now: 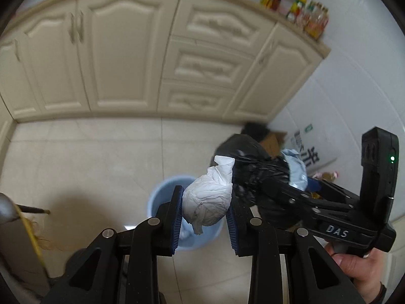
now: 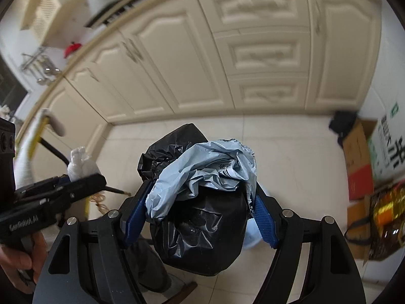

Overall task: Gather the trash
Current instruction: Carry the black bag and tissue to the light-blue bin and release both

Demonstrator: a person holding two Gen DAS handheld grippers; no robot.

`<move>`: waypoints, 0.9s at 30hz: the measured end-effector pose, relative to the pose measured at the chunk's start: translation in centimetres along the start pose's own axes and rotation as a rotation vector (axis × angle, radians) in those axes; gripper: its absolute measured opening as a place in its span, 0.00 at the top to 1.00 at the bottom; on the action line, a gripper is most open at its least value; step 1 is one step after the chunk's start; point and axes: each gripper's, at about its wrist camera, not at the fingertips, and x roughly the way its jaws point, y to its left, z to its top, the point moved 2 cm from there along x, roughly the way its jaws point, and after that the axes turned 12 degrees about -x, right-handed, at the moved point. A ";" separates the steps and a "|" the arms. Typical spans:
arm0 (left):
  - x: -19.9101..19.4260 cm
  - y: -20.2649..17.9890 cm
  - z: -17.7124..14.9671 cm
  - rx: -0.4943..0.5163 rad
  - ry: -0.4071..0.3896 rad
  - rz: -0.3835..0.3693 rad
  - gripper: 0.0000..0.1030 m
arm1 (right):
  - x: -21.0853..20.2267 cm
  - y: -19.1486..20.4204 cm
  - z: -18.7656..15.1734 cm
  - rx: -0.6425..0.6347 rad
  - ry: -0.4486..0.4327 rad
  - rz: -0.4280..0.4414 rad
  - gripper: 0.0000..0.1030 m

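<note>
My left gripper point(image 1: 205, 217) is shut on a crumpled white paper wad point(image 1: 208, 200) and holds it above a light blue trash bin point(image 1: 162, 197) on the floor. My right gripper point(image 2: 200, 217) is shut on a bundle of black plastic bag point(image 2: 202, 233) and pale blue plastic point(image 2: 200, 167), held in the air. In the left wrist view the right gripper point(image 1: 278, 190) with its bundle is just right of the wad. In the right wrist view the left gripper point(image 2: 76, 179) and wad point(image 2: 79, 166) sit at the left.
Cream kitchen cabinets point(image 1: 121, 58) run along the back over a tiled floor point(image 1: 83, 157). Cardboard boxes point(image 2: 359, 157) and a shiny bag point(image 2: 387, 215) stand at the right by a white wall. A broom handle point(image 1: 33, 210) lies at the left. Bottles point(image 1: 308, 17) line the counter.
</note>
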 end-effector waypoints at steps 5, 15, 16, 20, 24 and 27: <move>6.1 0.3 2.3 -0.005 0.109 0.028 0.37 | 4.7 -2.9 -1.2 0.072 0.080 -0.017 0.21; 5.3 1.8 5.5 -0.007 -0.024 0.158 0.07 | 5.9 -4.1 -2.4 0.130 0.127 -0.062 0.00; 4.6 1.7 5.6 -0.002 -0.042 0.166 0.06 | 5.6 -3.9 -2.3 0.130 0.129 -0.070 0.00; 0.7 1.8 5.9 0.014 -0.132 0.170 0.06 | 3.5 -2.2 -1.5 0.115 0.083 -0.052 0.00; -4.9 1.6 5.7 0.027 -0.234 0.173 0.06 | 0.6 0.6 0.1 0.067 0.016 -0.047 0.00; -9.0 1.2 4.9 0.033 -0.324 0.173 0.01 | -1.9 3.4 1.5 0.022 -0.046 -0.032 0.00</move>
